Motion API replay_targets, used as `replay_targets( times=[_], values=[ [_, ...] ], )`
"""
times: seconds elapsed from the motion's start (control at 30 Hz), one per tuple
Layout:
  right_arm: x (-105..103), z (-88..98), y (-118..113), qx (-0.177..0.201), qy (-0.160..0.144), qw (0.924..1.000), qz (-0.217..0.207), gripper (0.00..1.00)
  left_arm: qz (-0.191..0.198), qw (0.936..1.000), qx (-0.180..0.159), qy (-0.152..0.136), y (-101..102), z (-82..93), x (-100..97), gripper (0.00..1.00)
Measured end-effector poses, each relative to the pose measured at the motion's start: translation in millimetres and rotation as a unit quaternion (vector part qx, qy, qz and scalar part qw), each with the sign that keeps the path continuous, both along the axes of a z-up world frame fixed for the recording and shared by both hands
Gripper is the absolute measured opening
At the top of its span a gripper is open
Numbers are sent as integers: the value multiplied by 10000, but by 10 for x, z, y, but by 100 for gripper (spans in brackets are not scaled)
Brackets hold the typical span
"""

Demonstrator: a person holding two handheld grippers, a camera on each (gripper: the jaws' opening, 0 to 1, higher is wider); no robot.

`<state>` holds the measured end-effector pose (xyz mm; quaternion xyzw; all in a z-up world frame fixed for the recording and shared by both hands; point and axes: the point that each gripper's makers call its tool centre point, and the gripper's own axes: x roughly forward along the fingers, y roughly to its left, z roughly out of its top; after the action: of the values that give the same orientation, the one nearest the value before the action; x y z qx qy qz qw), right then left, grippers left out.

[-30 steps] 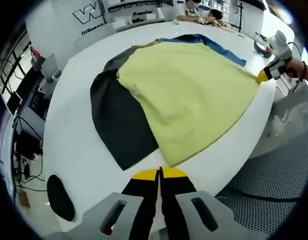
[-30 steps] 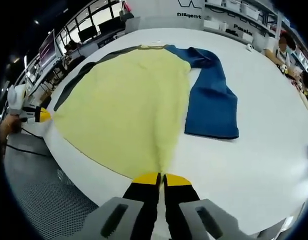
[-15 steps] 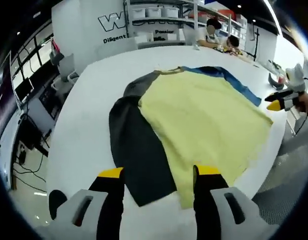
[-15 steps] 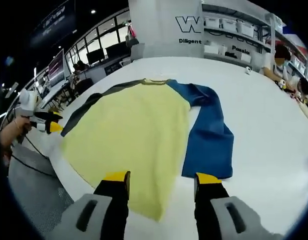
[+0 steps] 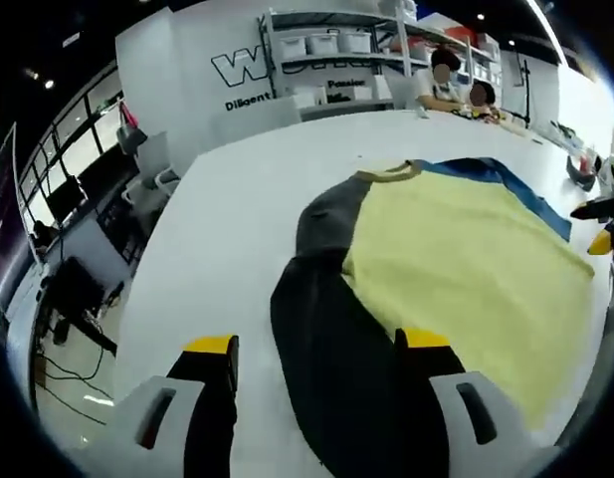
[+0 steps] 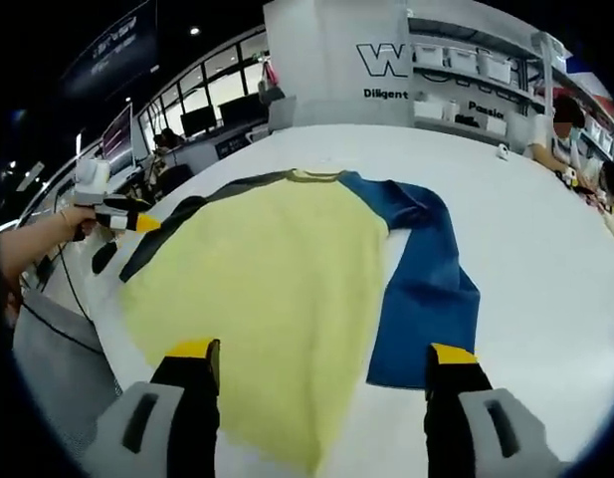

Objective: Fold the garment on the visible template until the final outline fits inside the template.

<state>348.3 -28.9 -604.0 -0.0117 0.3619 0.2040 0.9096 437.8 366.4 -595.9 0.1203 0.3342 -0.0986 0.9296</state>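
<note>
Both tongs, left gripper [image 5: 311, 344] and right gripper [image 6: 321, 351], stand wide and hold nothing above the garment [image 6: 277, 289], which lies flat on the white table [image 6: 545, 259] with dark sleeve [image 5: 336, 339] and blue sleeve [image 6: 426, 289] spread, so folding looks hardly begun.

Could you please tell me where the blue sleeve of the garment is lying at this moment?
In the right gripper view, the blue sleeve lies flat on the white table, right of the yellow body, running from the collar toward the right gripper.
</note>
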Motion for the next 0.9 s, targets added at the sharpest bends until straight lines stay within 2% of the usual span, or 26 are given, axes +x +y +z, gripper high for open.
replay_targets(
  times=[0.07,0.17,0.27,0.4,0.5,0.53,0.57,0.63,0.67,0.8,0.83,0.9],
  values=[
    [46,-3,-10,37,8,10000,-20,87,6,9999,-125,21,-23,-45,90,61],
    [150,-10,-50,38,-8,10000,-86,88,3,9999,-54,115,1,-152,205,59],
    [291,-45,-115,9,0,9999,-145,87,-136,9999,-69,22,-17,-206,339,52],
    [421,-73,-154,-79,0,9998,-157,86,-256,9997,-3,-37,-22,-255,461,48],
    [551,-75,-157,-81,-48,9998,-192,86,-297,9995,57,32,6,-317,529,40],
    [568,-75,-155,-83,-56,9997,-200,86,-314,9995,-80,-24,-21,-305,545,35],
    [594,-76,-152,-77,-71,9997,-208,85,-289,9995,-117,-4,-15,-308,549,30],
    [627,-85,-149,-54,-80,9997,-229,85,-353,9992,-194,26,-36,-328,554,11],
    [647,-102,-153,-47,-71,9997,-242,85,-329,9993,-180,68,-28,-345,554,7],
    [706,-175,-192,-29,-38,9993,-370,81,-431,9989,-167,73,-21,-361,587,3],
    [709,-205,-213,-68,-18,9992,-403,78,-517,9986,36,117,2,-350,593,3],
    [675,-258,-285,-325,62,9988,-366,72,-615,9979,134,122,-9,-346,591,3]
  ],
)
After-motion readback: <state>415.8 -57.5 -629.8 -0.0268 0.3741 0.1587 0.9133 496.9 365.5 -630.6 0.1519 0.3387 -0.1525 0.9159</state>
